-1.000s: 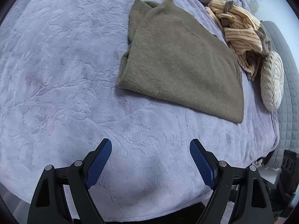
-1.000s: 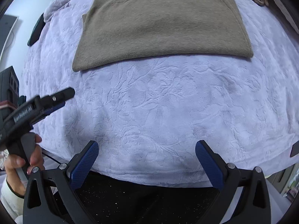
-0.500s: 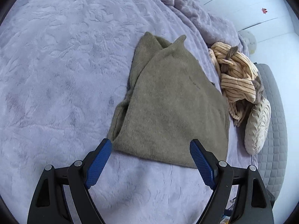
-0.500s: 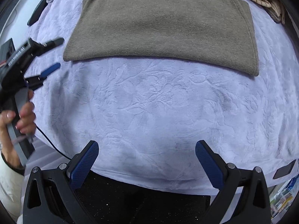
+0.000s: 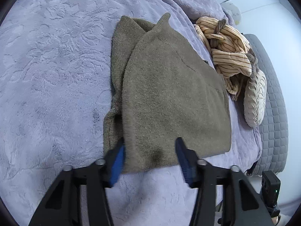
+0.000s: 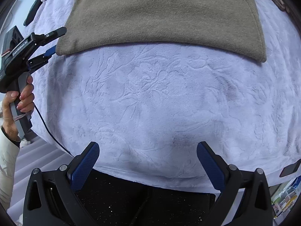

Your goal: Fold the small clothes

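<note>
left wrist view: the left hand-held gripper (image 5: 150,156) is down over the near corner of the olive sweater (image 5: 169,86), which lies flat and partly folded on the lavender bed cover (image 5: 47,66). its jaws are closing, blurred with motion, with the sweater's near hem between them; whether the pads press the knit yet i cannot tell, so i call it not gripped. beyond the sweater sit a striped garment (image 5: 225,47) in a heap and a round cream cushion (image 5: 255,101), just beside the far edge.

right wrist view: the right hand-held gripper (image 6: 148,167) hangs wide open over bare bed cover near the bed's edge, nothing between its jaws, well short of the sweater's hem. off to the side, a person's hand (image 6: 17,103) holds the left tool at the sweater's corner.

judgement: the step in hand is taking hold of the hem for a fold. next, the left needs a firm pinch through the layers, and the right must reach the other hem corner so both lift together.
</note>
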The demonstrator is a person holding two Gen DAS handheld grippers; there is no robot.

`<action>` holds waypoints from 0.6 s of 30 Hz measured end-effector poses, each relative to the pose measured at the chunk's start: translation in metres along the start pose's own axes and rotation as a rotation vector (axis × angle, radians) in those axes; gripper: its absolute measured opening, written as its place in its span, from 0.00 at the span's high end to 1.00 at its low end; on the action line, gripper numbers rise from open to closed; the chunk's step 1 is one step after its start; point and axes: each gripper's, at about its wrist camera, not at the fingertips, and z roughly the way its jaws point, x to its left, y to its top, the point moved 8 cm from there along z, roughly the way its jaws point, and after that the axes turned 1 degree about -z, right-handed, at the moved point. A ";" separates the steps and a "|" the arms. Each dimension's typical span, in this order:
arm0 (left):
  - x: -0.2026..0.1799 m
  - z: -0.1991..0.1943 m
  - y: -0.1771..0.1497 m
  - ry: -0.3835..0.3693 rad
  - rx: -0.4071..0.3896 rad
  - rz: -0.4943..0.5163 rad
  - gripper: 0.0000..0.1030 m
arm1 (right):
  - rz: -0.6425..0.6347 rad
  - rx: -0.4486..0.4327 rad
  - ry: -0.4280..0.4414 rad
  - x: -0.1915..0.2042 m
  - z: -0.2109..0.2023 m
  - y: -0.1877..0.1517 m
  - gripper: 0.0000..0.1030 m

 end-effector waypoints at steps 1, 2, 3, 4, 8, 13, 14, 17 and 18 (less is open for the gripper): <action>0.003 0.002 0.000 0.013 0.016 0.001 0.82 | -0.005 0.000 -0.002 0.002 0.000 0.000 0.00; 0.003 0.005 0.002 0.023 0.022 -0.003 0.89 | -0.015 0.001 -0.003 0.006 0.001 0.000 0.03; 0.005 0.002 0.002 0.022 0.019 -0.002 0.90 | -0.021 0.000 -0.003 0.009 0.001 0.000 0.06; 0.005 -0.002 0.002 0.020 0.010 0.002 0.90 | -0.027 -0.001 -0.001 0.013 0.001 0.001 0.09; 0.019 -0.013 -0.013 0.092 -0.001 0.034 0.90 | -0.050 -0.007 0.002 0.018 -0.002 0.003 0.14; 0.034 -0.007 -0.025 0.123 0.010 0.011 0.90 | -0.049 0.020 -0.003 0.019 0.009 0.001 0.14; 0.034 -0.010 -0.025 0.129 -0.002 0.007 0.90 | -0.051 0.022 -0.006 0.019 0.010 0.001 0.14; 0.029 -0.017 -0.026 0.166 -0.029 -0.008 0.89 | -0.060 0.020 -0.002 0.024 0.010 0.002 0.14; 0.027 -0.018 -0.026 0.185 -0.031 -0.007 0.89 | -0.063 0.020 -0.002 0.027 0.009 0.003 0.14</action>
